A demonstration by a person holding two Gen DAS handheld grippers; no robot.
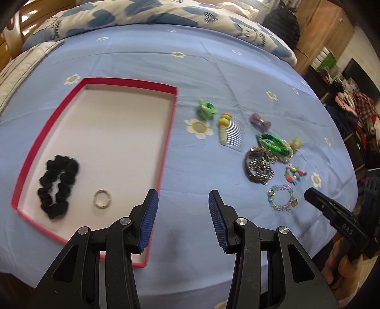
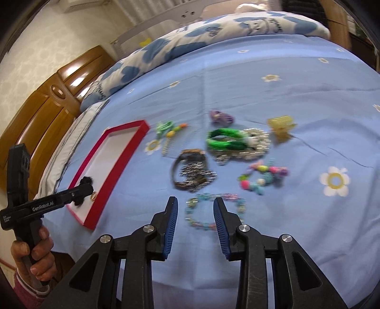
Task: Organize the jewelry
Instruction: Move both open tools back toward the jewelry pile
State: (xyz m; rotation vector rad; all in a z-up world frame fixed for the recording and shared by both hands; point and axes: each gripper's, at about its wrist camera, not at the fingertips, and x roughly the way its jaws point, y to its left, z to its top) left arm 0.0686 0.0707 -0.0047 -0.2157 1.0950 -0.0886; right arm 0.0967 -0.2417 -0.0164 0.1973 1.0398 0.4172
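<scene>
The bed (image 1: 147,59) is covered by a blue sheet printed with white flowers. A quilt (image 1: 133,14) lies bunched along its far edge.

Tray (image 1: 169,114): red rim, white floor, lying flat on the left part of the sheet. It holds two items near its near end:
- a black scrunchie (image 1: 58,184), left;
- a small metal ring (image 1: 102,199), just right of the scrunchie, not touching it.

Loose items lie on the sheet to the right of the tray, outside it:
- a green hair tie (image 1: 206,109), farthest left of the group;
- a clear comb (image 1: 231,134) with coloured beads at its far end;
- a purple bow (image 1: 260,122), right of the comb;
- a green bracelet (image 1: 274,143), resting against a heap of silver chain (image 1: 260,170);
- a watch (image 2: 190,158) with a dark band, partly under the chain;
- a yellow clip (image 2: 281,127), far right of the group;
- a bead bracelet (image 1: 294,174) in mixed bright colours;
- a pale blue bracelet (image 1: 281,198), nearest of the group.

Left gripper (image 1: 182,206): fingers spread, nothing between the blue pads. It hangs above the sheet at the tray's near right corner.

Right gripper (image 2: 195,210): fingers spread, nothing between them. In the right wrist view it stands just over the pale blue bracelet, with the bracelet's near arc showing in the gap. Contact cannot be determined; the view is blurred.
</scene>
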